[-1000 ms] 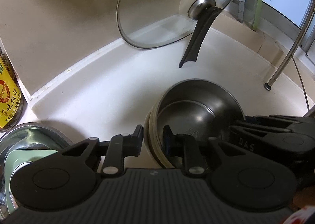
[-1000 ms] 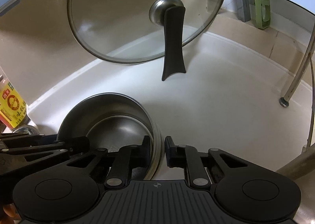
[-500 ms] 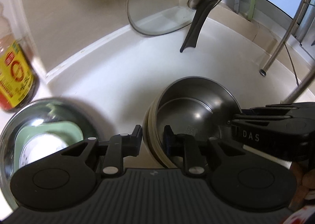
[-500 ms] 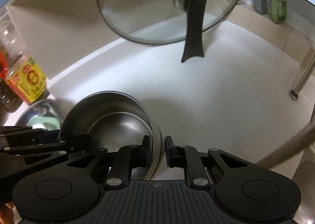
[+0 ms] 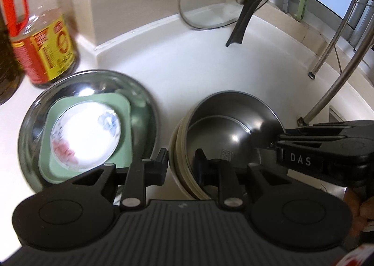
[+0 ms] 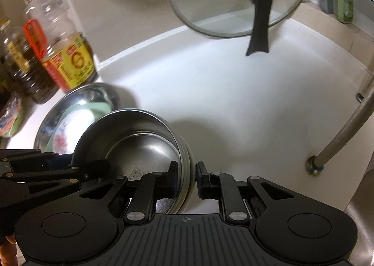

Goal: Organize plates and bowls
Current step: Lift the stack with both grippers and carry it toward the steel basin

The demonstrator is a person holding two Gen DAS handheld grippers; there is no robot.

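My left tool (image 5: 181, 164) and right tool (image 6: 187, 178) each pinch opposite rims of the bowl stack (image 5: 224, 130), so its 2 sides lift level above the bench (image 5: 191, 55)

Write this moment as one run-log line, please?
left gripper: shut on bowl stack rim | right gripper: shut on opposite rim | steel basin: beside, holds plates
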